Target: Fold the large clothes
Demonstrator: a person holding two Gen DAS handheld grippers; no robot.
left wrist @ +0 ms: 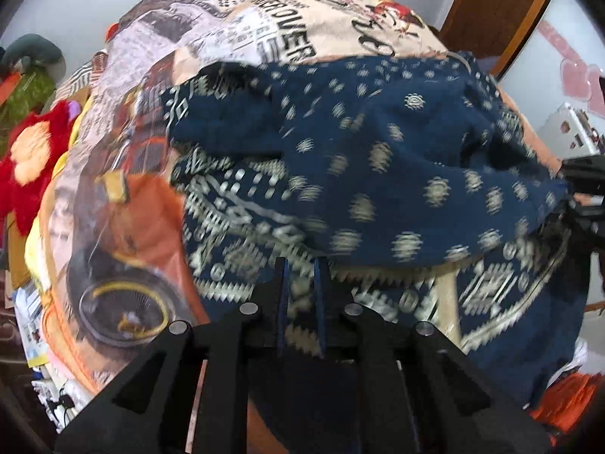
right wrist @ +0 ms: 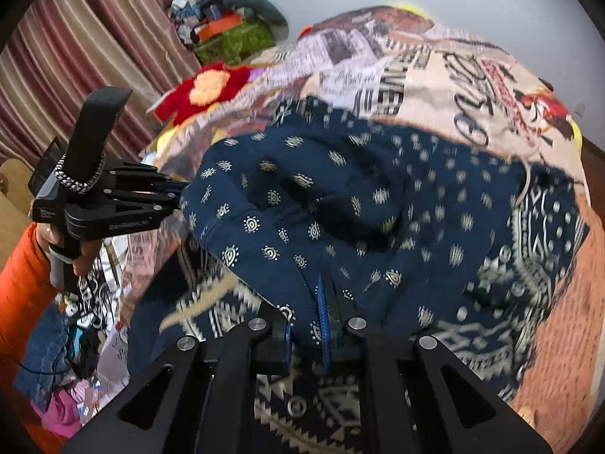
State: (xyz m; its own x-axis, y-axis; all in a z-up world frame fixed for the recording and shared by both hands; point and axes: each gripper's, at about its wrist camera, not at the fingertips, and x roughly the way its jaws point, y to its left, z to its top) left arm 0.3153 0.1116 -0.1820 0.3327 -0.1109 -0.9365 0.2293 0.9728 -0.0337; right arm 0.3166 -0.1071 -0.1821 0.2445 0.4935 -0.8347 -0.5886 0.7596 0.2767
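Over the printed bedspread [left wrist: 287, 15], both grippers, left [left wrist: 300, 265] and right [right wrist: 308, 302], were clamped on the navy garment's [right wrist: 340, 204] edge, evidently carrying it across to fold.

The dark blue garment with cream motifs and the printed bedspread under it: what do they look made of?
Dark blue patterned garment: thin, matte woven cloth, likely cotton; it drapes in soft folds. Newspaper-print bedspread: smooth, thicker printed fabric, fibre unclear.

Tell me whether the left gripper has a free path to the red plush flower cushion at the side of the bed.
Probably not yet: the left gripper is shut on the navy printed garment, so it must let go first. Otherwise only open printed bedspread lies between it and the red plush flower cushion.
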